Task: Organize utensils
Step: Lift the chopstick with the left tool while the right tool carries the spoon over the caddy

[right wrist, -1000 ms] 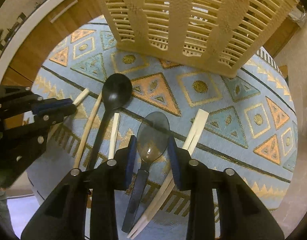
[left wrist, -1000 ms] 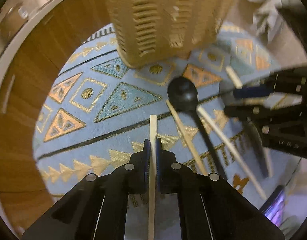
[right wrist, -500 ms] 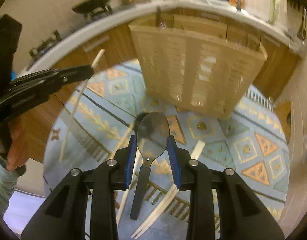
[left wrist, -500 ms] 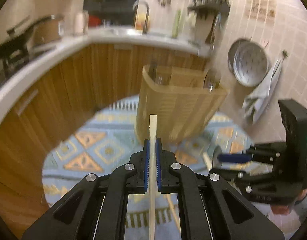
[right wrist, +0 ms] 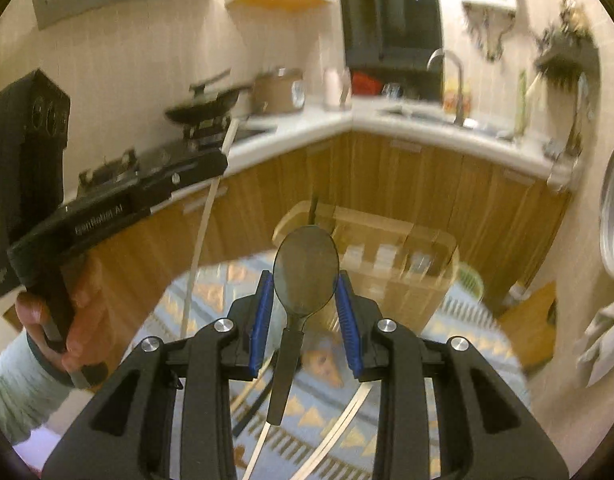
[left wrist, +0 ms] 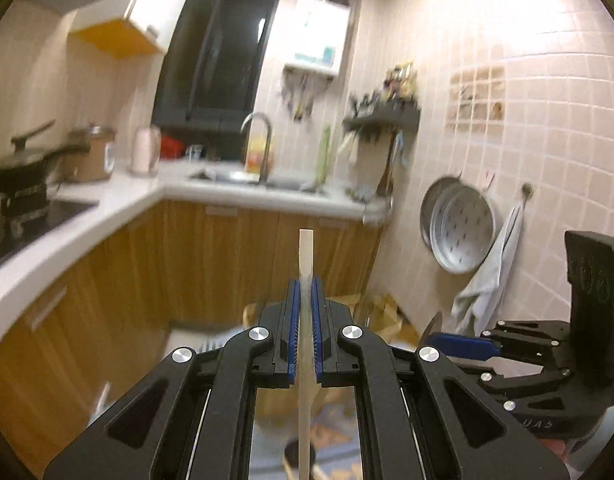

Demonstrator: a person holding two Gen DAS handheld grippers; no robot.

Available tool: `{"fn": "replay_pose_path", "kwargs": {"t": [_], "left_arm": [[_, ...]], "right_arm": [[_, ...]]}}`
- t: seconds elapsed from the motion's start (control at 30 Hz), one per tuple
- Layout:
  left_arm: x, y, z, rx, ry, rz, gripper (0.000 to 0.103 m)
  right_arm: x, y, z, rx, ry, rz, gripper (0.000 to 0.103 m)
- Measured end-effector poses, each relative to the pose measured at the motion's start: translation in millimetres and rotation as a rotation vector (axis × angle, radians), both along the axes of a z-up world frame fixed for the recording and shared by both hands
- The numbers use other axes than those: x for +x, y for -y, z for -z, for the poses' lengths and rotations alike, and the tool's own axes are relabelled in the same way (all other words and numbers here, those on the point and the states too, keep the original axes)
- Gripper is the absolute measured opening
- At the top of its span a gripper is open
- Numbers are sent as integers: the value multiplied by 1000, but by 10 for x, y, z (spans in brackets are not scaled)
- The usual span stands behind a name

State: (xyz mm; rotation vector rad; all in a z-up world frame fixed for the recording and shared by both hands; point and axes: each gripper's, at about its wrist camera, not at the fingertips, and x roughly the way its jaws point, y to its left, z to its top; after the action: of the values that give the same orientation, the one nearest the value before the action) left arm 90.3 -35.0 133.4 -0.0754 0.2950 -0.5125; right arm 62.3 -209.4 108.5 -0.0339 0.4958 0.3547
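Since the earlier frames both grippers have come up off the patterned mat, so the views that looked down at the cloth now look across the kitchen at the wooden cabinets and the white counter. The mat has dropped to the bottom of both views, and the slatted utensil basket stands on it at the centre of the right wrist view, just beyond the right gripper's tips; its compartments are too blurred to tell what sits inside. The left gripper fills the lower middle of its own view, its blue pads pressed together on a single pale chopstick that runs straight up between them and sticks out past the tips. In the right wrist view that same gripper appears at the left edge, held in a hand. The right gripper pinches a dark spoon by the sides of its bowl, handle hanging down toward the camera. More chopsticks lie on the mat at the bottom of that view.
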Motion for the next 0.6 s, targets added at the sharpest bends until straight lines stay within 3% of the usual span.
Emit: {"fn": "replay_pose_path", "kwargs": {"t": [0.1,0.3,0.43,0.6], "left_arm": [[67,131,-189,-30,65,-12,4],[293,323,-351,-78,147,-71,4],[475,330,-338,-139,145,-138,4],[616,323,-286,-146,181,-229,4]], "right_arm": [[23,43,-242,-17,109,64,28],[236,213,-522,37,216,171,28],[335,320,-522,38,285,275,29],[530,472,-371,83,268,322,29]]}}
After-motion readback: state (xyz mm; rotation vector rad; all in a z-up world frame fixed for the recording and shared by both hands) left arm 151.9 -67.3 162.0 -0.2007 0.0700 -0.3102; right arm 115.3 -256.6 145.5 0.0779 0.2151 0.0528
